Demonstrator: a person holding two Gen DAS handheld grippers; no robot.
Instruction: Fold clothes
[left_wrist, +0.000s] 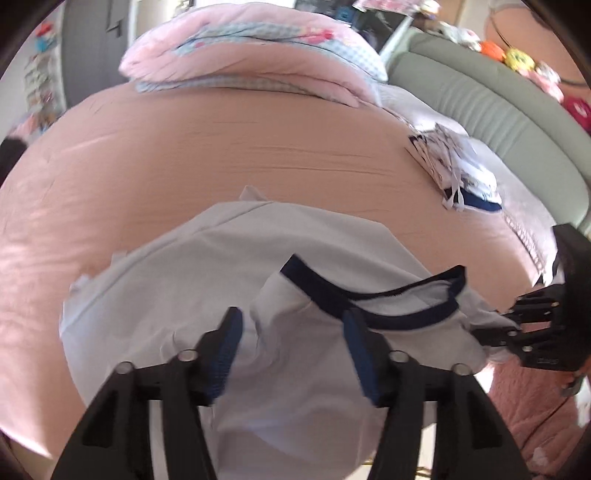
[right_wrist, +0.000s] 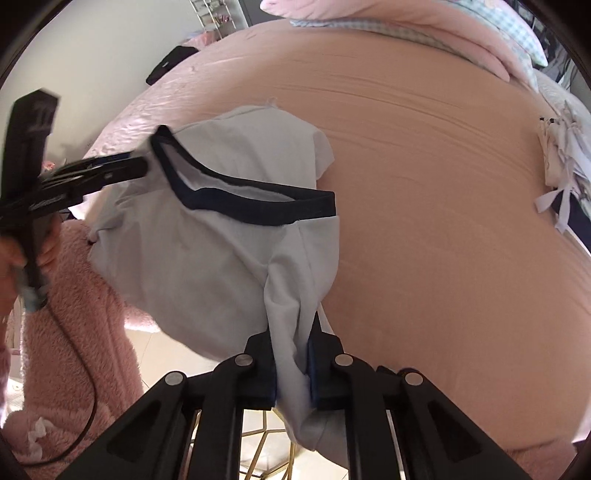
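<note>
A white T-shirt (left_wrist: 184, 277) with a navy collar (left_wrist: 406, 319) hangs over the near edge of a peach-sheeted bed (left_wrist: 221, 147). In the left wrist view my left gripper (left_wrist: 291, 312) is open, its blue pads standing apart on either side of a fold just below the collar and not pressing it. At the right edge my right gripper (left_wrist: 513, 325) pinches the shirt's side. In the right wrist view my right gripper (right_wrist: 291, 343) is shut on a bunched strip of the T-shirt (right_wrist: 207, 258). There my left gripper (right_wrist: 146, 166) sits at the far end of the collar (right_wrist: 258, 210).
A folded pink quilt (left_wrist: 240, 55) lies at the far side of the bed. A stack of white and navy clothes (left_wrist: 458, 173) sits at the right, by a green padded headboard (left_wrist: 498, 110). A pink fluffy sleeve (right_wrist: 74, 314) fills the lower left. A dark item (right_wrist: 166, 66) lies at the bed's far corner.
</note>
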